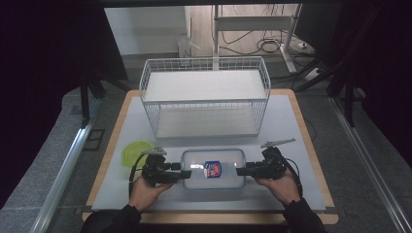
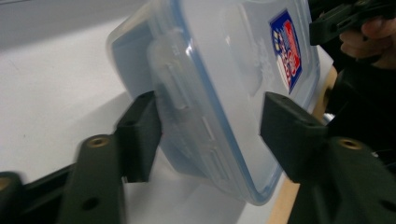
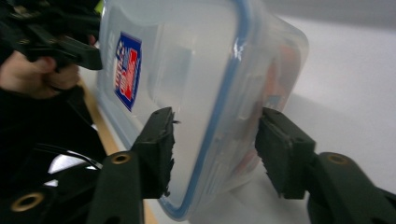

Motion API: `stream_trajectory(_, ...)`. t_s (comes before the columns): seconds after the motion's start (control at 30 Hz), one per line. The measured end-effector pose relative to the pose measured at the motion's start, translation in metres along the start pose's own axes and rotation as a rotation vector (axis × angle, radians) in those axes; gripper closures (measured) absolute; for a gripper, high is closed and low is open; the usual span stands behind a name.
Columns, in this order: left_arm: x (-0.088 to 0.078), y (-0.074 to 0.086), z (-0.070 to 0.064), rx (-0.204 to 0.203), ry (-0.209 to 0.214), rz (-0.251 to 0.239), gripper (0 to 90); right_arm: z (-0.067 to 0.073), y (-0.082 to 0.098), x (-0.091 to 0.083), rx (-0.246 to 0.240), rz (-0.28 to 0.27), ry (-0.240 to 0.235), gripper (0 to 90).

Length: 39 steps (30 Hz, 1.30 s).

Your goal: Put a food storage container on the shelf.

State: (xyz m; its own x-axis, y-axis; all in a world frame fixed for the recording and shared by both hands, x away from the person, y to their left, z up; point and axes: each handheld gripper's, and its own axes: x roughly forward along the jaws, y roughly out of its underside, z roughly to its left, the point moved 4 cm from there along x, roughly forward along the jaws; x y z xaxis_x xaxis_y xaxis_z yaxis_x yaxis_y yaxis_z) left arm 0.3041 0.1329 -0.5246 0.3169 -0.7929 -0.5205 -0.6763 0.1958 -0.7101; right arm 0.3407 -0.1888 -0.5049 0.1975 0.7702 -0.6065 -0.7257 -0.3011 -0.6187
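A clear plastic container (image 1: 213, 167) with a blue-rimmed lid and a red-and-blue sticker lies flat near the front of the white mat. My left gripper (image 1: 187, 173) comes in level from the left and clasps the box's left end. In the left gripper view, one jaw of my left gripper (image 2: 212, 133) is against the latch side of the container (image 2: 205, 93) and the other lies on the lid. My right gripper (image 1: 239, 170) holds the opposite end the same way. In the right gripper view, the right gripper (image 3: 217, 149) has its jaws on the lid and the base of the container (image 3: 196, 70).
A white wire basket (image 1: 204, 101) with a shelf stands behind the box at mid-table. A flat green disc (image 1: 133, 151) lies left of my left gripper. The white mat (image 1: 291, 126) covers a wooden board; dark floor and metal rails flank it.
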Motion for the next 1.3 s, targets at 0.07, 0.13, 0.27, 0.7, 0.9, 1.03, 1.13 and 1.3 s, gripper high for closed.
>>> stream_trajectory(0.07,0.000,0.002,-0.003,-0.004,-0.009,-0.011,44.2,0.001,0.003,-0.002,0.008,-0.013,-0.009,50.1)
stream_trajectory(0.13,0.000,0.003,-0.006,-0.003,-0.029,-0.020,43.5,0.005,0.004,-0.002,0.007,-0.017,0.013,49.6)
stream_trajectory(0.27,0.000,0.001,-0.005,-0.024,-0.024,-0.023,44.2,0.006,0.005,-0.002,0.028,-0.026,0.026,50.0)
stream_trajectory(0.7,-0.003,-0.010,-0.001,-0.020,-0.030,-0.048,48.1,0.011,0.000,-0.004,0.007,-0.075,0.063,51.0)
stream_trajectory(0.9,-0.010,-0.022,-0.004,0.001,-0.039,-0.074,48.2,0.014,-0.011,-0.011,-0.006,-0.110,0.058,51.2)
stream_trajectory(1.03,-0.016,-0.033,-0.006,0.017,-0.047,-0.088,48.3,0.018,-0.021,-0.016,-0.027,-0.131,0.058,51.3)
stream_trajectory(1.13,-0.021,-0.042,-0.006,0.026,-0.054,-0.094,48.3,0.020,-0.034,-0.019,-0.043,-0.147,0.054,51.3)
stream_trajectory(1.3,-0.030,-0.059,-0.006,0.041,-0.068,-0.103,48.3,0.022,-0.048,-0.022,-0.048,-0.154,0.045,51.4)
